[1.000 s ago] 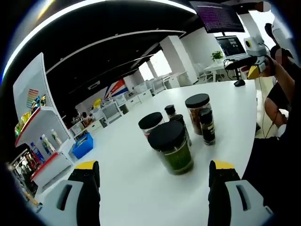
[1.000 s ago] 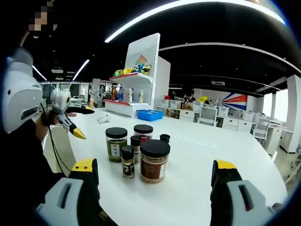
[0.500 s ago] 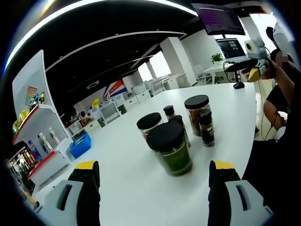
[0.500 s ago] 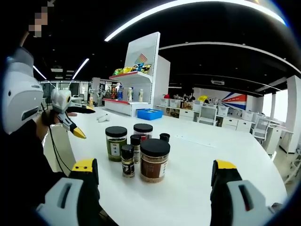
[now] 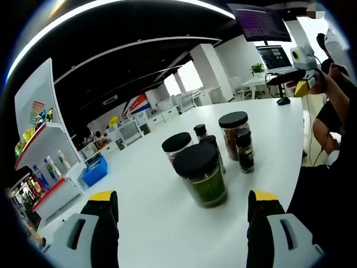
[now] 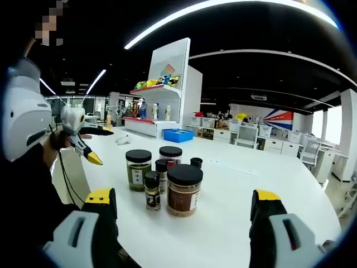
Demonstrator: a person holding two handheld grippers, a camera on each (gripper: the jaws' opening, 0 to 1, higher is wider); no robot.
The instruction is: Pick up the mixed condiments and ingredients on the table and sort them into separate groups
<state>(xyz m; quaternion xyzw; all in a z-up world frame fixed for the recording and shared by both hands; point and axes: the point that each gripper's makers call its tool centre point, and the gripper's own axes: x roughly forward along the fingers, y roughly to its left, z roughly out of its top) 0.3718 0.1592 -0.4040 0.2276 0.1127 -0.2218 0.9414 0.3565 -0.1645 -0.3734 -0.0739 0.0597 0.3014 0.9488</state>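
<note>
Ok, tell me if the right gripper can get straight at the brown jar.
Probably yes. The brown jar stands at the near edge of the cluster, facing the open right gripper, with bare table between them. The small dark bottle stands close on one side and could get nudged.

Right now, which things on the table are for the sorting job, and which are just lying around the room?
For the job:
green jar
brown jar
small dark bottle
the other black-lidded jars
both grippers, open: left gripper, right gripper

Just around:
blue bin
shelf of bottles
computer mouse
screens
</note>
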